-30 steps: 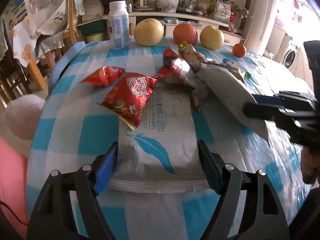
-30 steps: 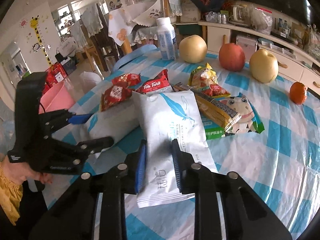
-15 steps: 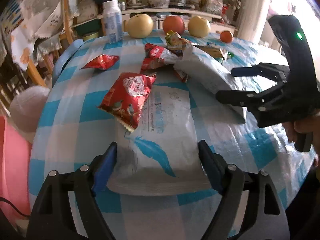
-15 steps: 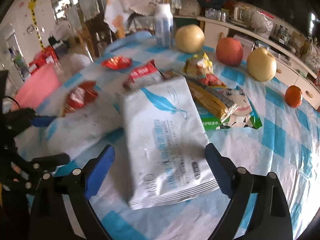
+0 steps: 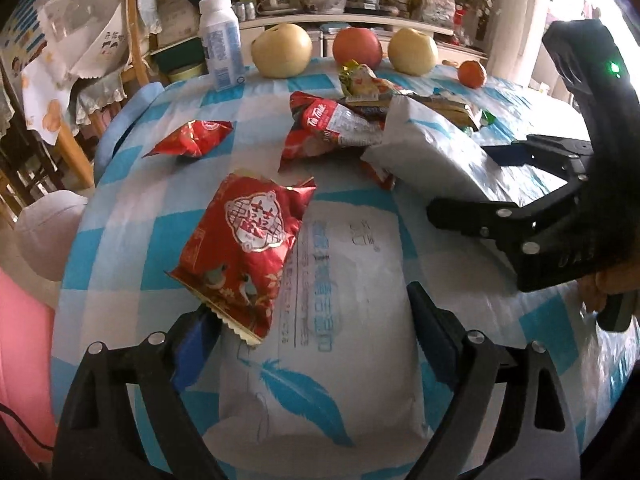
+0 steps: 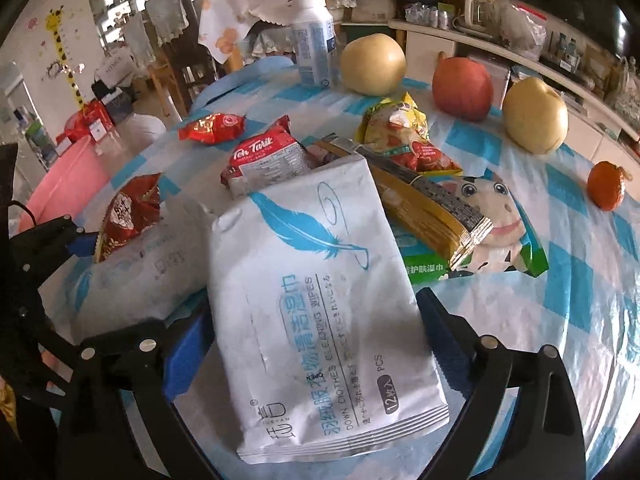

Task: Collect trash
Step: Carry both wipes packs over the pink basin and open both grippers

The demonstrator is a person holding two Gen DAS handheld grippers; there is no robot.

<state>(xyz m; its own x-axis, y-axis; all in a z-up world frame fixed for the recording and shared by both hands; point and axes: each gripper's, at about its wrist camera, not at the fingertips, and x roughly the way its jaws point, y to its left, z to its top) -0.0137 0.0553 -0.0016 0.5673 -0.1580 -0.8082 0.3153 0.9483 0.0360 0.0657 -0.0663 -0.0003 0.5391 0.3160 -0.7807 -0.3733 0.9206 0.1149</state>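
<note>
Checked tablecloth (image 6: 580, 280) — wipes packs between both spread grippers

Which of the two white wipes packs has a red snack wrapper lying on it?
The wipes pack between the left gripper's jaws: a red snack wrapper overlaps its corner. The other pack, in front of the right gripper, has nothing on it.

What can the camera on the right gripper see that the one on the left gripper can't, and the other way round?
Only the right wrist view shows the printed front of the green cow-print pack and the giraffe height chart on the wall. Only the left wrist view shows a hand gripping the right gripper, whose jaws are closing a little around a white wipes pack. Both show the milk bottle, the red apple and the orange.
</note>
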